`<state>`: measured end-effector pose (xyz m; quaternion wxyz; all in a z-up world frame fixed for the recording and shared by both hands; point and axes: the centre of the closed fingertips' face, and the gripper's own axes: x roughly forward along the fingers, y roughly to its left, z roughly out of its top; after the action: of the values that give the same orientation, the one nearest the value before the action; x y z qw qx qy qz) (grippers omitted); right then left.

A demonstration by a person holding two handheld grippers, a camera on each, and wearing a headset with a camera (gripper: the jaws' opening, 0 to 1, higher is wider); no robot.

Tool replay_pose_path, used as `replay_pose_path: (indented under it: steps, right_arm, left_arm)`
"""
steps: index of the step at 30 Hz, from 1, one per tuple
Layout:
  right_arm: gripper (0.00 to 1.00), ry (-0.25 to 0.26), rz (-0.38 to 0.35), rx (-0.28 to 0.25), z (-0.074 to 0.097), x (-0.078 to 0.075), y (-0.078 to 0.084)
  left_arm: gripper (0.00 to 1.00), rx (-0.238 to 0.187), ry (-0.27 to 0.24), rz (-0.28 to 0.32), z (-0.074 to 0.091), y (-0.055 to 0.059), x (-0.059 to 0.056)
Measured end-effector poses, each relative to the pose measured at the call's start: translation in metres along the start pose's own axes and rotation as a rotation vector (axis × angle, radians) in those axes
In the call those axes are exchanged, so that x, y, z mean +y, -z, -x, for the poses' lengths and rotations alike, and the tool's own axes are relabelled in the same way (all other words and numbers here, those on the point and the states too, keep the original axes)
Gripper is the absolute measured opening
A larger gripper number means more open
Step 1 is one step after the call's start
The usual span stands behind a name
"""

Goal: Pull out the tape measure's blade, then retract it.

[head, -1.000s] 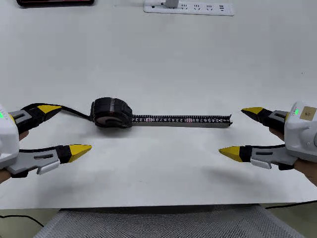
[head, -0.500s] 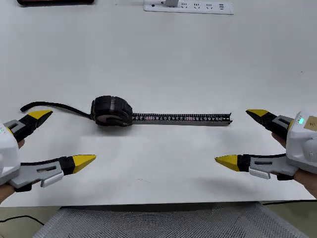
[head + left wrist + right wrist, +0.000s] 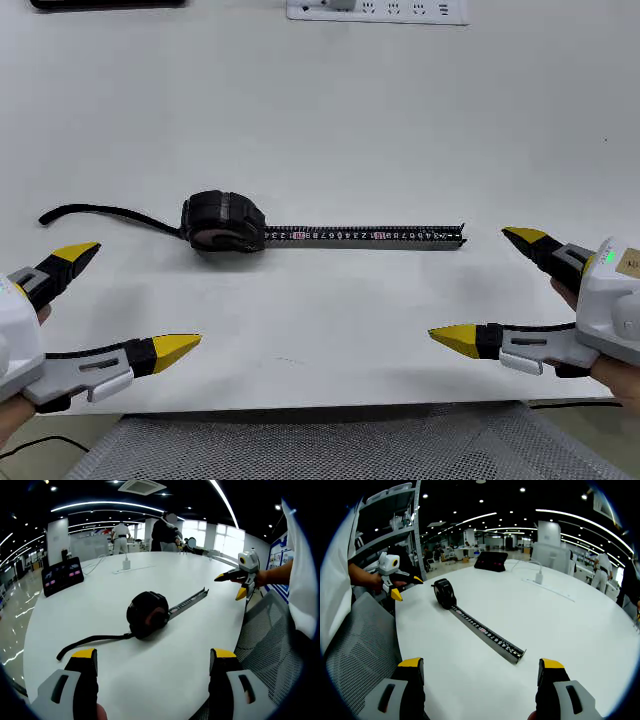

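Note:
A black tape measure (image 3: pixel 224 222) lies on the white table (image 3: pixel 330 120), its blade (image 3: pixel 365 236) pulled out to the right and lying flat, with a black strap (image 3: pixel 100 213) trailing left. In the left gripper view the case (image 3: pixel 147 614) sits ahead of the jaws with the blade (image 3: pixel 189 601) running away. The right gripper view has the blade tip (image 3: pixel 516 654) nearest and the case (image 3: pixel 443 593) farther off. My left gripper (image 3: pixel 135 298) is open at the near left, my right gripper (image 3: pixel 487 288) open at the near right. Neither touches anything.
A white power strip (image 3: pixel 378 10) lies at the table's far edge, and a dark device (image 3: pixel 105 3) at the far left. A mesh chair seat (image 3: pixel 320 445) shows below the near edge. People stand far off in the room behind.
Both grippers have drawn back toward the near edge, away from the tape measure. The left gripper has come off the strap. The tape measure and its blade have stayed put.

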<state>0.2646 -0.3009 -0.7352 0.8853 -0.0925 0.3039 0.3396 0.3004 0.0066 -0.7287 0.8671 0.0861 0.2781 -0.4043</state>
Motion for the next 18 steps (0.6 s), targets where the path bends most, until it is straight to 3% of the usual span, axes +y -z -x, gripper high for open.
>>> replay_pose_path:
  steps: [3, 18]
  right_arm:
    - [0.94, 0.011, -0.028, -0.013, 0.002, 0.001, 0.001]
    - [0.95, 0.021, -0.017, 0.019, 0.004, 0.005, 0.021]
  left_arm:
    - [0.9, 0.002, 0.003, 0.014, 0.003, 0.005, -0.004]
    - [0.9, 0.024, 0.004, 0.048, 0.006, 0.017, -0.011]
